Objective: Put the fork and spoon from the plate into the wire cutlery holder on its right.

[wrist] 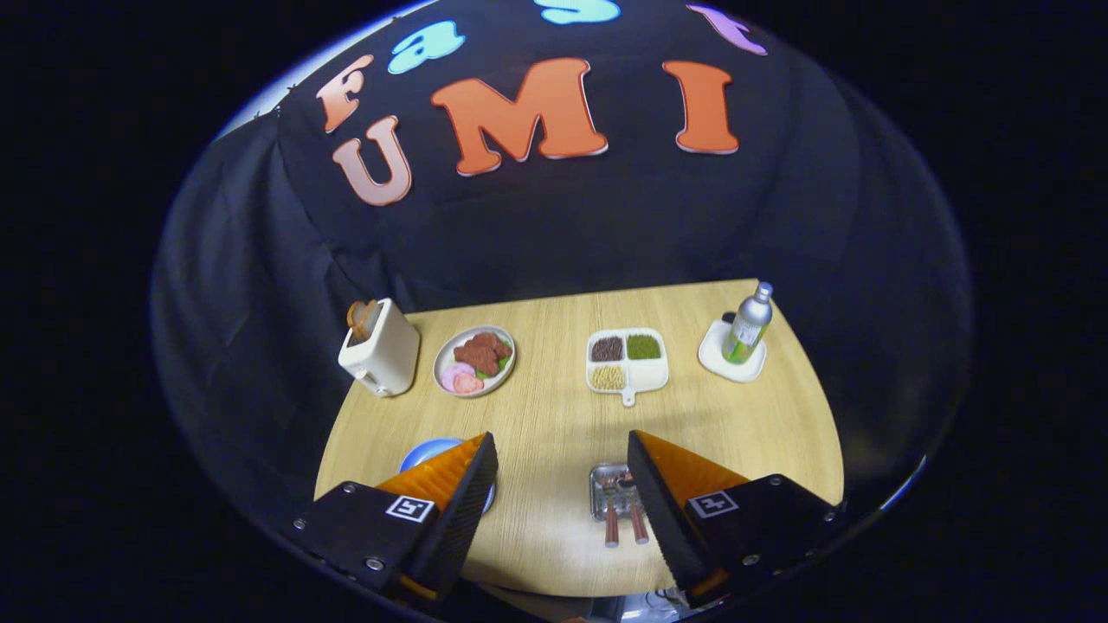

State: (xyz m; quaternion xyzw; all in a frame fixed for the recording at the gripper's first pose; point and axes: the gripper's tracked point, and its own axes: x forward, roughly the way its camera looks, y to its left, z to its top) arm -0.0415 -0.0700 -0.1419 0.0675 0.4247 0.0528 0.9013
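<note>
Fork and spoon (623,519) look already in holder (606,486); blue plate (424,452) near left; my gripper (563,484) fingers apart, empty.

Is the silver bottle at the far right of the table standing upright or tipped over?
Upright. The silver bottle stands on a white coaster, cap on top. The gripper hangs far from it, jaws open.

On the worktop (554,415), the toaster (379,348) sits at ten o'clock, the food plate (473,360) beside it, the divided dish (628,360) at twelve, the bottle (748,325) on its coaster (725,359) at two, the wire cutlery holder (613,491) holding two handles at five, and the plate (426,452) at seven.
</note>
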